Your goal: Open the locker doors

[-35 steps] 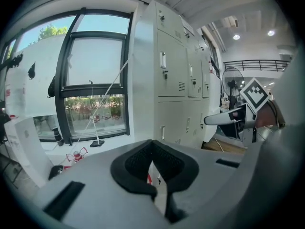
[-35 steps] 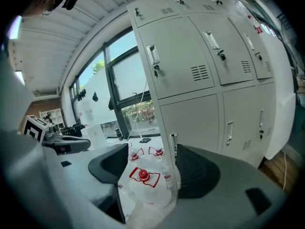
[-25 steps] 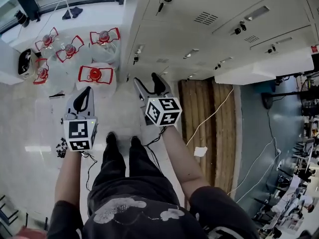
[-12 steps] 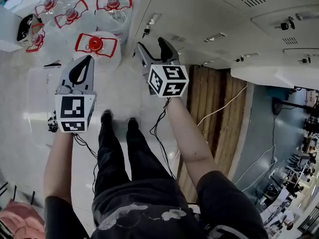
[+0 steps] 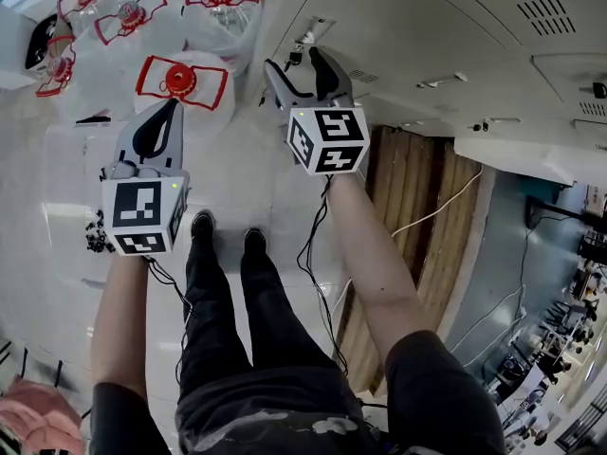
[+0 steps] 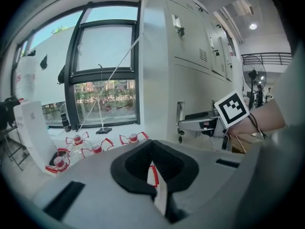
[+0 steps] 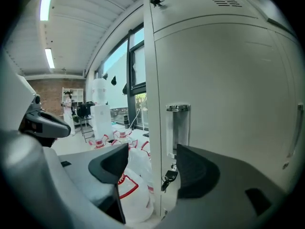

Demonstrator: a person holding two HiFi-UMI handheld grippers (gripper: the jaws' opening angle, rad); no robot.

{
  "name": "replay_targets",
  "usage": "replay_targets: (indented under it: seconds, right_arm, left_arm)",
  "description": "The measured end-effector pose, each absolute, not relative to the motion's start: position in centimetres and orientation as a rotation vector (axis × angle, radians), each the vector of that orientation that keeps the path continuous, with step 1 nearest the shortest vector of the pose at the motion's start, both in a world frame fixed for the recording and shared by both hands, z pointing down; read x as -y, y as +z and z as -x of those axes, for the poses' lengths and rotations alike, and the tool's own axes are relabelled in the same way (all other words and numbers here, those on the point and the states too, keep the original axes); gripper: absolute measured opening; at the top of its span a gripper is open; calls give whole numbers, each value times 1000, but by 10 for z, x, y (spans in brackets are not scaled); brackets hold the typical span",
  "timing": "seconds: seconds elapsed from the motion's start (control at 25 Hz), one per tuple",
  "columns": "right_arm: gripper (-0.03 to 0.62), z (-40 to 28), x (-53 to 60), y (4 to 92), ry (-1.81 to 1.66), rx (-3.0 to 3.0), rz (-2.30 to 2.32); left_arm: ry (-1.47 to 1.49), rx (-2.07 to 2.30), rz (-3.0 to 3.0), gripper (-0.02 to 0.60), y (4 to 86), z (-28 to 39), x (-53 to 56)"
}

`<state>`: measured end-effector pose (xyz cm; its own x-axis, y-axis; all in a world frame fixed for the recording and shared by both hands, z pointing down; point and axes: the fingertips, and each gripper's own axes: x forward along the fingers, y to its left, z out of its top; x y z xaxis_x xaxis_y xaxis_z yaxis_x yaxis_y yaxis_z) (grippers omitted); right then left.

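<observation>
A bank of pale grey lockers (image 5: 427,27) fills the upper right of the head view, all doors closed. The nearest lower door has a recessed chrome handle (image 7: 177,128) with a key (image 7: 167,178) hanging in the lock below it; the head view shows that handle (image 5: 313,28) too. My right gripper (image 5: 296,63) is open, just short of the door's left edge, and its jaws frame the handle and key in the right gripper view (image 7: 150,168). My left gripper (image 5: 169,107) is shut on nothing, held over the floor left of the lockers (image 6: 152,144).
Several large water jugs with red handles (image 5: 180,79) stand on the glossy floor left of the lockers, close to the door's edge (image 7: 128,185). A wooden pallet (image 5: 417,216) with a white cable (image 5: 446,207) lies at the lockers' foot. A window (image 6: 105,75) is behind the jugs.
My right gripper has moved forward to the lower locker's handle and key, staying open. The left gripper stays shut and keeps its place beside it.
</observation>
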<state>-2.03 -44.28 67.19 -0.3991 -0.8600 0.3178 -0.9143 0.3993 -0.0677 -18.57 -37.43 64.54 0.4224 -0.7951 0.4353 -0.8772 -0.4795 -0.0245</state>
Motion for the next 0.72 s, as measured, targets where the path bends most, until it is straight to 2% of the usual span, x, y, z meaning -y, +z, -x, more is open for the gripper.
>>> replay_targets:
  seconds: [0.72]
  right_arm:
    - [322, 31, 482, 670, 168, 2369, -1624]
  left_arm:
    - [565, 1426, -2476, 9, 657, 193, 374]
